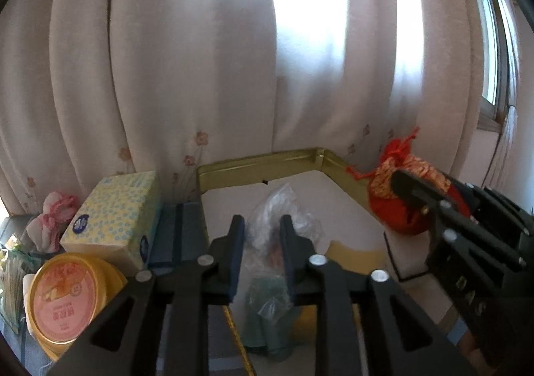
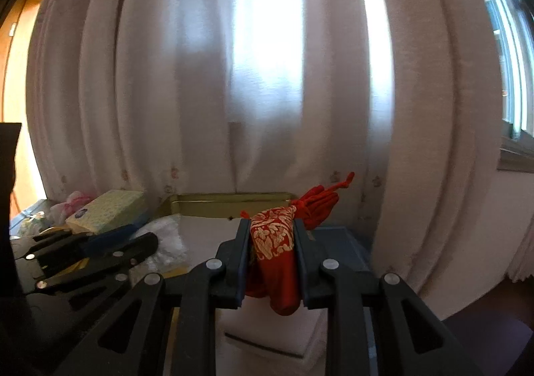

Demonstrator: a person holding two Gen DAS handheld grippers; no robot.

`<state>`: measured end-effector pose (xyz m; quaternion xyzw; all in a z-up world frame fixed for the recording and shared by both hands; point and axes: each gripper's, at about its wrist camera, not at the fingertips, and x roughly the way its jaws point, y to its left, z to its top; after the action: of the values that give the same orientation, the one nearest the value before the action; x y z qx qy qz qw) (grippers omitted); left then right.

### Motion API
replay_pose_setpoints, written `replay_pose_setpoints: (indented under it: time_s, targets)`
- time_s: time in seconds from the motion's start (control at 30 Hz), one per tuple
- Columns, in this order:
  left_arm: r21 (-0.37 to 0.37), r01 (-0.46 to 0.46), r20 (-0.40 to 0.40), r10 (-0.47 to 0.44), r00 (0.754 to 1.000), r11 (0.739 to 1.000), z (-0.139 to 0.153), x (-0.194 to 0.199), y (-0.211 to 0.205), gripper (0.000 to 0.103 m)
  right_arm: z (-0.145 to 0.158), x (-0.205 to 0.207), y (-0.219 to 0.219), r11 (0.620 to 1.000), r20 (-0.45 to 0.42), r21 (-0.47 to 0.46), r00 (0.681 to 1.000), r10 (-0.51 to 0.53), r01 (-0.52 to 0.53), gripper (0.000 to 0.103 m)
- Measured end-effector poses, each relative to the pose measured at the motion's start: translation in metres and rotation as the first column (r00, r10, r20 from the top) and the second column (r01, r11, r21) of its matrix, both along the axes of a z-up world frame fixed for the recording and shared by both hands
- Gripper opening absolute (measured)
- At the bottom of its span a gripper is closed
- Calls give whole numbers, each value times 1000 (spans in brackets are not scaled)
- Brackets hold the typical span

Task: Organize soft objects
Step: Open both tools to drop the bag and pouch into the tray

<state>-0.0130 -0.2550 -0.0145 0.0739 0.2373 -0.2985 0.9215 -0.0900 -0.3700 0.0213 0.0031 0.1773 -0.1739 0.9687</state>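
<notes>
Holding both loads over the gold tray (image 1: 260,164), so drop risk is what I'm watching.

Left gripper (image 1: 262,222): jaws narrow, and the clear plastic bag (image 1: 277,209) sits between the pads at frame centre. The pads look to be touching the film on both sides. The film is slick and crumpled, and most of the bag hangs below the jaws. If only loose film is pinched, the contents could slide and the bag fall short of the tray floor or catch the near rim.

Right gripper (image 2: 272,225): jaws narrow and clamped on the red pouch (image 2: 272,242), with the patterned fabric filling the gap. The pouch body droops below the pads. Its drawstring (image 2: 333,185) trails up and right toward the curtain (image 2: 267,75) and could snag on the tray's back wall or the fabric.

The two grippers are close: in the left wrist view the right one comes in from the right edge, pouch at its tip. Swinging either inward could knock one against the other.

Lower left of the left view holds a tissue pack (image 1: 113,212) and a round tin (image 1: 63,296) just beside the tray. Drifting left there would bump them.
</notes>
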Motion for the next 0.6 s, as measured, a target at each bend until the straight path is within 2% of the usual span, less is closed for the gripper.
replay_pose_setpoints:
  time_s: [0.03,0.07,0.1,0.17,0.2,0.27,0.33,0.4,0.47,0.6]
  targets:
    - [1,-4,1,4,1000,1000,0,1,0,32,-1,3,0,1000,-7,7,1000,19,-19,41]
    - [3,-22,7,21,1000,1000,0,0,1,35,-1,5,0,1000,-15,11,999,28,-28,56]
    - [-3,-32,9,32,999,999,0,0,3,37,-2,8,0,1000,-15,8,1000,27,-27,62]
    - [-20,-48,1,48,999,999,1,3,7,58,-1,4,0,1000,1,7,1000,5,-5,64]
    - [-33,-74,-6,74,997,997,1,5,12,65,-1,1,-1,1000,16,9,1000,5,-5,64]
    - [-58,-110,-11,109,994,992,2,7,19,87,1,-5,0,1000,43,10,999,5,-6,64]
    - [-75,-141,5,141,990,987,4,6,26,100,3,-13,1,1000,73,3,997,1,-2,68]
    - [-87,-157,39,161,986,984,7,3,30,103,5,-21,1,1000,105,-4,994,-28,28,79]
    - [-92,-164,80,172,982,982,9,-1,32,103,7,-27,1,998,131,-2,990,-54,55,80]
    - [-36,-183,185,186,965,982,11,-14,28,103,7,-28,1,997,130,2,988,-78,78,80]
